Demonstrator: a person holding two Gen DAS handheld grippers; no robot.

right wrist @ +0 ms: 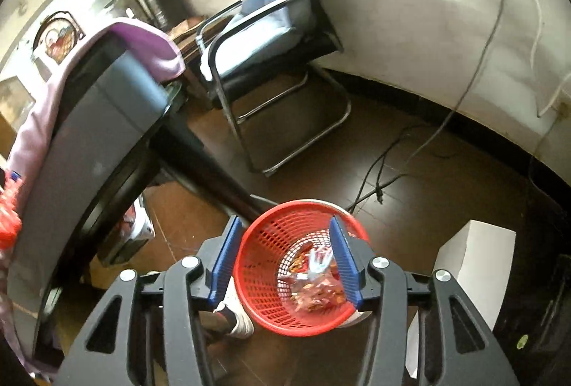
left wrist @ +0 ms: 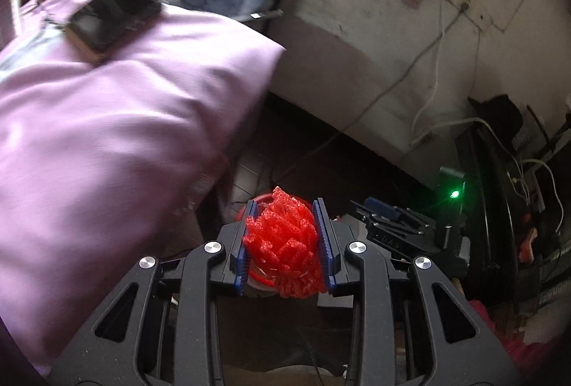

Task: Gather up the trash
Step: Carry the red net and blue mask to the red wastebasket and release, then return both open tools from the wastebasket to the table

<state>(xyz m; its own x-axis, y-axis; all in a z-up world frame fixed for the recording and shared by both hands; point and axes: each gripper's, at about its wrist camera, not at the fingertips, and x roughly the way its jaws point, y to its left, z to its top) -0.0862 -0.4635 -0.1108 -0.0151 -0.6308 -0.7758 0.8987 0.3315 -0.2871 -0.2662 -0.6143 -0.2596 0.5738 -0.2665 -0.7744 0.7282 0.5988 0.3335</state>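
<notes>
The left gripper (left wrist: 287,239) points steeply down, its blue pads pinched on a red foam net (left wrist: 283,239), a crumpled wad that bulges out past the fingertips at 12 o'clock and hangs below the pads at 6. Behind the wad, a sliver of red rim shows at 10 o'clock of it, probably the basket. At 9 to 11 o'clock of this view a lilac cloth (left wrist: 125,136) covers a table, with a dark phone (left wrist: 110,20) lying on it near the corner.

In the right wrist view the right gripper (right wrist: 285,261) hangs above a red basket (right wrist: 257,264) on the brown floor, jaws standing about half apart with nothing between the pads. A clear wrapper (right wrist: 316,286) with orange scraps lies in the basket bottom, at 4 o'clock of its centre. A white shoe (right wrist: 239,311) stands right against the basket at 8 o'clock, and a white box (right wrist: 478,264) sits near it at 3 o'clock. A chair (right wrist: 264,29) stands well apart at 12 o'clock.

Judging the risks: the net is light and springy, so if the left jaws part before the wad is squarely over the basket mouth, it may bounce off the rim or drift onto the floor by the shoe. Its mesh could also snag on the ribbed pads and stay stuck when they part. The two grippers head for one small opening; crowding could knock the light basket over and spill the wrapper.
</notes>
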